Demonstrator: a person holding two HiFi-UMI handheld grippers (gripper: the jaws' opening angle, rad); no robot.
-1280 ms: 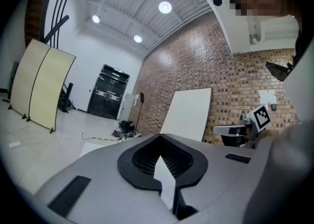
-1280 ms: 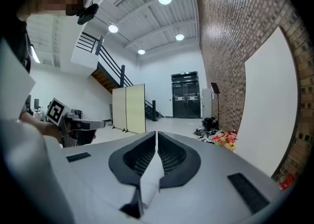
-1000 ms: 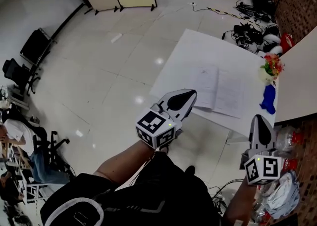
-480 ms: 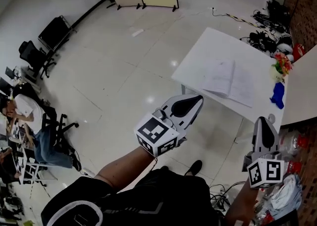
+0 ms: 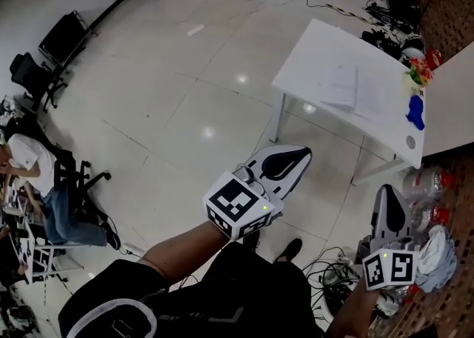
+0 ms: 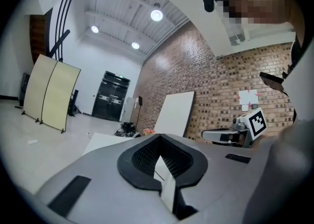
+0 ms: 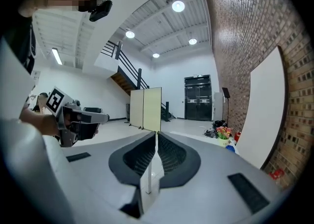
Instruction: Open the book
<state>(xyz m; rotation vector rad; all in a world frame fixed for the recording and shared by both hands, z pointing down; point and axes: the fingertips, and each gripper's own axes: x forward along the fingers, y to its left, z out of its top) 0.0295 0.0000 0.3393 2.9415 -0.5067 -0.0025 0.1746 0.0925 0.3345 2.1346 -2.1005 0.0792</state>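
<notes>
Head view: the book [image 5: 344, 87] lies near the middle of the white surface [image 5: 309, 53]. It looks spread flat already, but it's too small to be sure. Our left gripper [image 5: 300, 154] and right gripper [image 5: 388, 193] both hang well apart from the surface. Left gripper view: fingers pressed together, nothing between them. Right gripper view: same, closed and empty. We reckon we should get right up to the surface first, then lift only the cover edge with 1 gripper.
</notes>
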